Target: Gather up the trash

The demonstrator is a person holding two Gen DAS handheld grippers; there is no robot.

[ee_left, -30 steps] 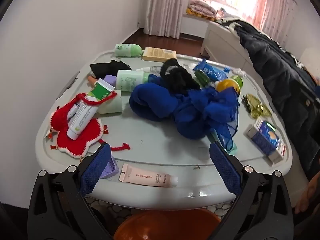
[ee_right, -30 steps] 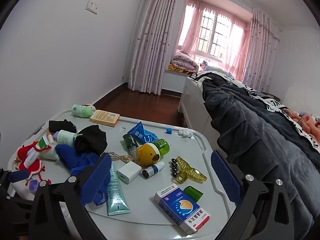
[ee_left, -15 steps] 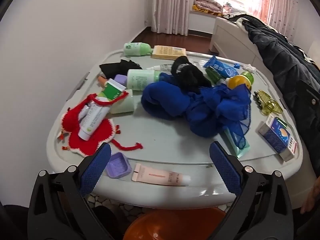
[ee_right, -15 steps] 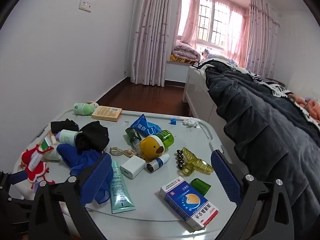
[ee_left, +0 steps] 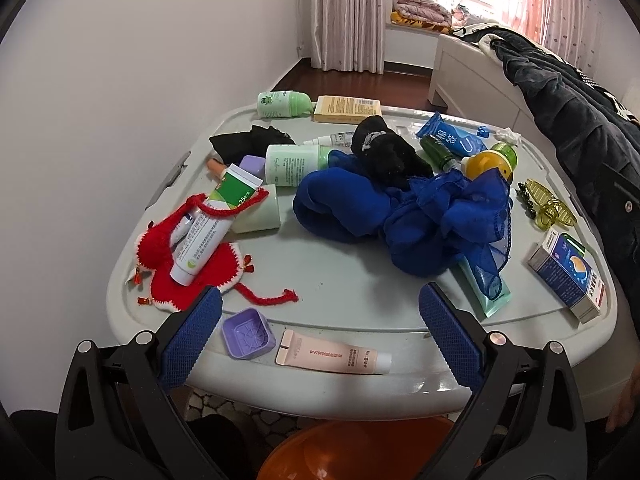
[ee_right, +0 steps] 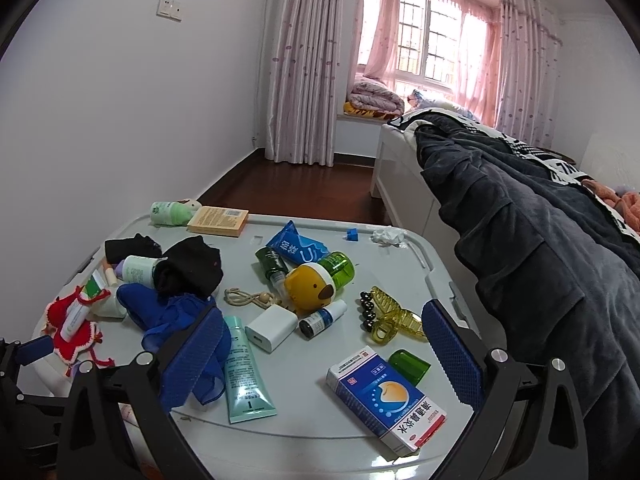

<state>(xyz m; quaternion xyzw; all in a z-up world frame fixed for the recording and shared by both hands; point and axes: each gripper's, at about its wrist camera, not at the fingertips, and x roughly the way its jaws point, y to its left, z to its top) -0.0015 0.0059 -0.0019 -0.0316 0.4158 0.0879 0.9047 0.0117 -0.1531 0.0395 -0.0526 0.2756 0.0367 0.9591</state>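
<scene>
A grey table (ee_left: 348, 276) is strewn with clutter. My left gripper (ee_left: 320, 336) is open and empty, above the near edge, over a pink tube (ee_left: 332, 357) and a purple square lid (ee_left: 249, 333). My right gripper (ee_right: 320, 356) is open and empty, above a blue and white medicine box (ee_right: 386, 398) and a teal tube (ee_right: 244, 376). A crumpled white tissue (ee_right: 386, 235) lies at the far right edge. A blue wrapper (ee_right: 298, 245) and a small blue cap (ee_right: 352, 234) lie near it.
Blue cloth (ee_left: 400, 212), black socks (ee_left: 384, 152), a red knitted piece (ee_left: 180, 256) with a white tube on it, green bottles, a yellow toy bottle (ee_right: 310, 286), a white charger (ee_right: 272, 327) and a yellow hair clip (ee_right: 394, 318) lie around. An orange bin (ee_left: 360, 452) stands below the near edge. A bed (ee_right: 520, 208) stands right.
Both grippers have drawn back and risen a little. More of the table's near edge, the purple lid and the pink tube now show in the left wrist view. Nothing on the table has moved.
</scene>
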